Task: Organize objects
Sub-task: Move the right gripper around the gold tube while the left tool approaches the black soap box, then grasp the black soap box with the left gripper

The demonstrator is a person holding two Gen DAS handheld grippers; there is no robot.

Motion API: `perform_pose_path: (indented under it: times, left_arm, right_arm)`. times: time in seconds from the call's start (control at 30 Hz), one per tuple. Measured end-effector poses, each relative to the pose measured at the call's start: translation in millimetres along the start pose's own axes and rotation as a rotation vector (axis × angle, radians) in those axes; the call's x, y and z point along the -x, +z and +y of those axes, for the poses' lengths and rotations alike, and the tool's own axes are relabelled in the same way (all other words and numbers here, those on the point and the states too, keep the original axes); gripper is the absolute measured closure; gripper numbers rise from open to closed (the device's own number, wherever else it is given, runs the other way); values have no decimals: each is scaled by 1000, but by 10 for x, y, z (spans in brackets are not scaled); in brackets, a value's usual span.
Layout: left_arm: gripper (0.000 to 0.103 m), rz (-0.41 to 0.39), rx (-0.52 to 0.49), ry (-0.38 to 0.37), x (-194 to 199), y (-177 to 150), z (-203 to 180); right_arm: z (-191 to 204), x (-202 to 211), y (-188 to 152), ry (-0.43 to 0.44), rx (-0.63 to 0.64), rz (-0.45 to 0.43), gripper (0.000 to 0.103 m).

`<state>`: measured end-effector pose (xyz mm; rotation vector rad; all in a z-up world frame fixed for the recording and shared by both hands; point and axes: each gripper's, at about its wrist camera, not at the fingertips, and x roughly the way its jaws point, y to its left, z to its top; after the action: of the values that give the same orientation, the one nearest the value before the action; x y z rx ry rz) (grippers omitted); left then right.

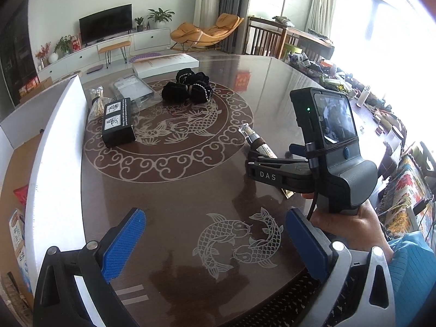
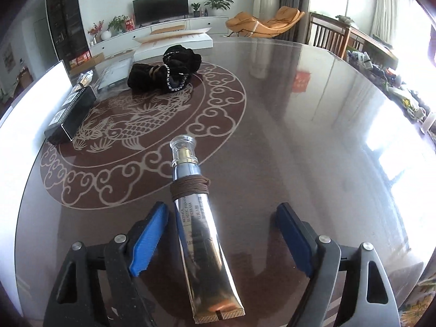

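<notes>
A silver cream tube [image 2: 200, 234] with a clear cap and a brown cord wound round its neck lies on the dark patterned table [image 2: 299, 136]. It rests between the blue pads of my right gripper [image 2: 222, 205], which is open; neither pad touches the tube. The left wrist view shows that gripper [image 1: 250, 160] from the side, held by a hand, with the tube's cap [image 1: 244, 130] sticking out past it. My left gripper [image 1: 215, 212] is open over the fish pattern, with nothing between its fingers.
A black box [image 1: 118, 125] lies at the left of the round pattern, with black scrunchies [image 1: 188, 85] behind it. A clear packet [image 1: 133, 90] and a bag of swabs [image 1: 96, 100] sit near a white board [image 1: 57, 147] along the left edge. Clutter [image 1: 376, 106] lines the right side.
</notes>
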<state>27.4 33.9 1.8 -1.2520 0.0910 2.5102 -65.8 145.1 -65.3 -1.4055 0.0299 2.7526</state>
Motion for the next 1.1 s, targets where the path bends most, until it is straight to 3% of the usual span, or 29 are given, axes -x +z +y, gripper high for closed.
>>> perform_pose_path:
  times: [0.23,0.43,0.63,0.8,0.9,1.03,1.1]
  left_arm:
    - [0,40,-13,0,-158,229,39]
    - [0,60,70,29,-472,988,461]
    - [0,105,152,153,-1122,1508,1019]
    - [0,173,252,175,-1571,1548,1369]
    - [0,155,234,239,-1684,1551,1435]
    - [0,237,270,212,-1928,1455,1562]
    - [0,223,233,274,-1944,1409,1553]
  right_arm:
    - [93,31,-23,-7,12,-2,13]
    - [85,26,-31,-11,1,1,9]
    - [83,27,-31,-11,1,1,9]
    - [82,28,-31,-11,1,1,9]
    - [84,27,-32,-10,2,2,8]
    - [85,29,-31,-10,2,2,8]
    - [85,30,-31,-10,2,2,8]
